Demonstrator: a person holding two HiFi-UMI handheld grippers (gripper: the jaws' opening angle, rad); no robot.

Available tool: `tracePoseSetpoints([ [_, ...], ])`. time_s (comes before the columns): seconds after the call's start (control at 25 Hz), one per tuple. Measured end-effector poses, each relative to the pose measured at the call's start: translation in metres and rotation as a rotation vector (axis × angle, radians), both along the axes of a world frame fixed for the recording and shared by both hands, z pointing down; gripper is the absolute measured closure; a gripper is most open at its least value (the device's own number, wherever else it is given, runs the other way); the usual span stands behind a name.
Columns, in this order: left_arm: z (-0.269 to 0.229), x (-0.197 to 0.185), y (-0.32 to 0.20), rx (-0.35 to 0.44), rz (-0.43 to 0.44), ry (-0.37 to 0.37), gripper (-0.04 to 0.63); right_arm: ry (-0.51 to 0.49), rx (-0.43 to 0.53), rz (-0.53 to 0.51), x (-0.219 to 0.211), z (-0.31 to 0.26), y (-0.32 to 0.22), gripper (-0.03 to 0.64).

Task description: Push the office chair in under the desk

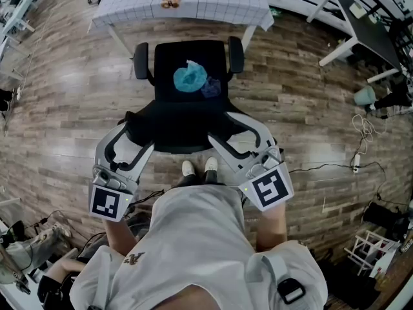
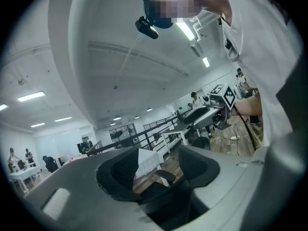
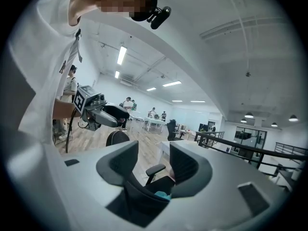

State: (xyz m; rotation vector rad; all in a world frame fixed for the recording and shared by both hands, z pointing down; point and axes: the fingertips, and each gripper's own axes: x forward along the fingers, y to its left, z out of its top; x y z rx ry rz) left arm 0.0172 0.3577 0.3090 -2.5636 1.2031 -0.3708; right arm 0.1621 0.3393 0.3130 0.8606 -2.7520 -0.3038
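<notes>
Chair (image 1: 187, 102) facing the desk (image 1: 129, 5)
Left tongs (image 1: 137, 133) and right tongs (image 1: 226, 129) sit open at the chair's back, not squeezing it.

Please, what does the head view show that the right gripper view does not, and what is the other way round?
Only the head view shows the person's shoes and the marker cube on the right tongs. Only the right gripper view shows ceiling lights, people far back, and a black railing. Both show the office chair, the blue bundle on its seat, and the left tongs. Both also show the right tongs' jaws apart at the chair's backrest.
</notes>
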Motion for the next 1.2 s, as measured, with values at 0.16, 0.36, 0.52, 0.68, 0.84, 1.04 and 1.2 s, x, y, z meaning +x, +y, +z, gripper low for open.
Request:
tracePoseSetpoints([
  [0.16,0.008,0.005,0.007,-0.029,0.041,-0.061,0.289,0.026,-0.003,-0.043,-0.002,0.004,0.008,0.387],
  [0.36,0.016,0.009,0.009,-0.053,0.076,-0.117,0.246,0.057,-0.013,-0.103,-0.008,0.01,0.017,0.346],
  [0.52,0.031,0.01,0.008,-0.108,0.068,-0.149,0.221,0.098,-0.041,-0.156,-0.011,0.019,0.024,0.32],
  [0.68,0.031,0.01,0.009,-0.107,0.083,-0.155,0.213,0.155,-0.062,-0.205,-0.017,0.031,0.032,0.261],
  [0.84,0.039,0.012,0.015,-0.162,0.096,-0.179,0.19,0.199,-0.075,-0.228,-0.018,0.042,0.036,0.232],
  [1.04,0.061,0.016,0.013,-0.19,0.103,-0.241,0.186,0.22,-0.082,-0.247,-0.023,0.052,0.035,0.232],
  [1.2,0.076,0.025,0.004,-0.184,0.115,-0.294,0.179,0.22,-0.102,-0.262,-0.025,0.059,0.032,0.206],
])
